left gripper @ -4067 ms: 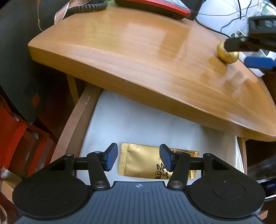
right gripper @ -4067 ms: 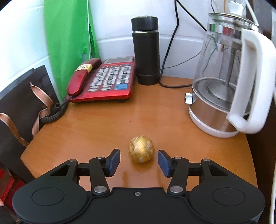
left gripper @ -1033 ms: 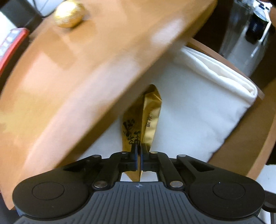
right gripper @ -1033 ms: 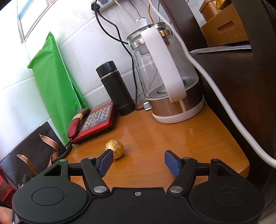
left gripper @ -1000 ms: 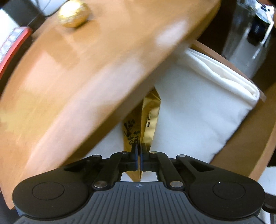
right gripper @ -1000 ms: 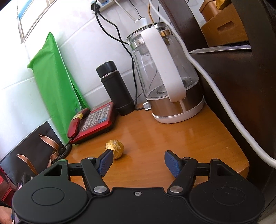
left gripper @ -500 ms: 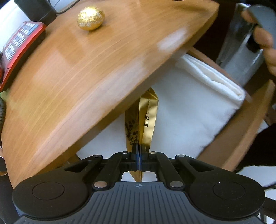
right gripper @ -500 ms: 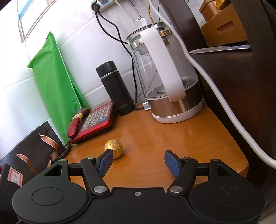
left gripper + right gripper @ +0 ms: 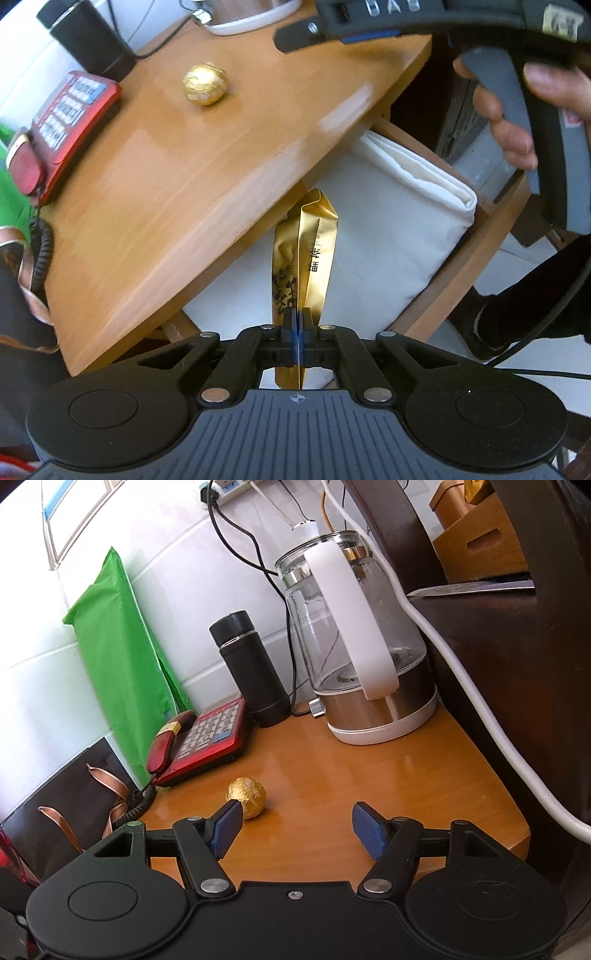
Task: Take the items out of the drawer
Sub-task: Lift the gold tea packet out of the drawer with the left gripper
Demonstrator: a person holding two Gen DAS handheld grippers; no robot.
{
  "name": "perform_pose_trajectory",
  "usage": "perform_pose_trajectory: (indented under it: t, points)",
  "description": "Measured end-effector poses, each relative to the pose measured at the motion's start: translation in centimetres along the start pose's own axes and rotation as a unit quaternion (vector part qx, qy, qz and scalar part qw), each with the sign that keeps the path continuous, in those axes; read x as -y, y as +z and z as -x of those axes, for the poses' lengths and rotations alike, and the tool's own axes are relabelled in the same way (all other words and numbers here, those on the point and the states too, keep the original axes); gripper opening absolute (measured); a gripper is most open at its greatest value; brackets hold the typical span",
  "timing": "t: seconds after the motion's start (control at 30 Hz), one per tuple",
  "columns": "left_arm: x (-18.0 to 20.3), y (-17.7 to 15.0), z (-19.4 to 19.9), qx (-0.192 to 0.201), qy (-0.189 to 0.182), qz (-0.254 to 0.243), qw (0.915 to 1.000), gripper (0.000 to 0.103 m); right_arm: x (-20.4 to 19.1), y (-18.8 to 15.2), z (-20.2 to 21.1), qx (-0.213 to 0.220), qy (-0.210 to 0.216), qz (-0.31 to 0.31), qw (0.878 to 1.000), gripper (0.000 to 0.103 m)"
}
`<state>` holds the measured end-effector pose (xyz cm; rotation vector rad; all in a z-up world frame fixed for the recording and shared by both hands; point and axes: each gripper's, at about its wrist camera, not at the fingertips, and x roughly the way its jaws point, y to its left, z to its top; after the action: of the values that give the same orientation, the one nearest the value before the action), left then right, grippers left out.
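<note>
Pinching the gold tea sachet (image 9: 308,258) in the left gripper (image 9: 297,328), I am lifting clear of the tabletop (image 9: 207,155) edge, right gripper (image 9: 297,825) idling wide.

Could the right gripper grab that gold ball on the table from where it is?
Probably yes. The right gripper is open and empty, and the gold ball sits on bare table just beyond its left fingertip; nothing lies between.

The tabletop (image 9: 207,184) overhangs the open drawer (image 9: 465,266), leaving only its outer half reachable from above. On top, bare wood lies between foil ball (image 9: 246,797) and kettle (image 9: 369,686).
</note>
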<state>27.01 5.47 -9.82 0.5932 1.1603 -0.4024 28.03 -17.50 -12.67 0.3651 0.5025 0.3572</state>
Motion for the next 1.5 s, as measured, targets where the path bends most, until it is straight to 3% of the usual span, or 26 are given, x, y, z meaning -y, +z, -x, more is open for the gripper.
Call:
perform_pose_trajectory:
  t: [0.07,0.63,1.5]
  points:
    - [0.4,0.4,2.8,0.002,0.003,0.008,1.0,0.0,-0.1,-0.1,0.0,0.0,-0.003,0.005,1.0,0.064]
    - [0.4,1.0,2.7,0.005,0.008,0.055,0.9984,0.0,-0.4,-0.2,-0.1,-0.001,0.0,0.013,1.0,0.064]
    - [-0.7,0.0,7.8,0.027,0.009,0.119,0.9924,0.0,-0.4,-0.1,0.1,0.003,0.002,0.011,1.0,0.065]
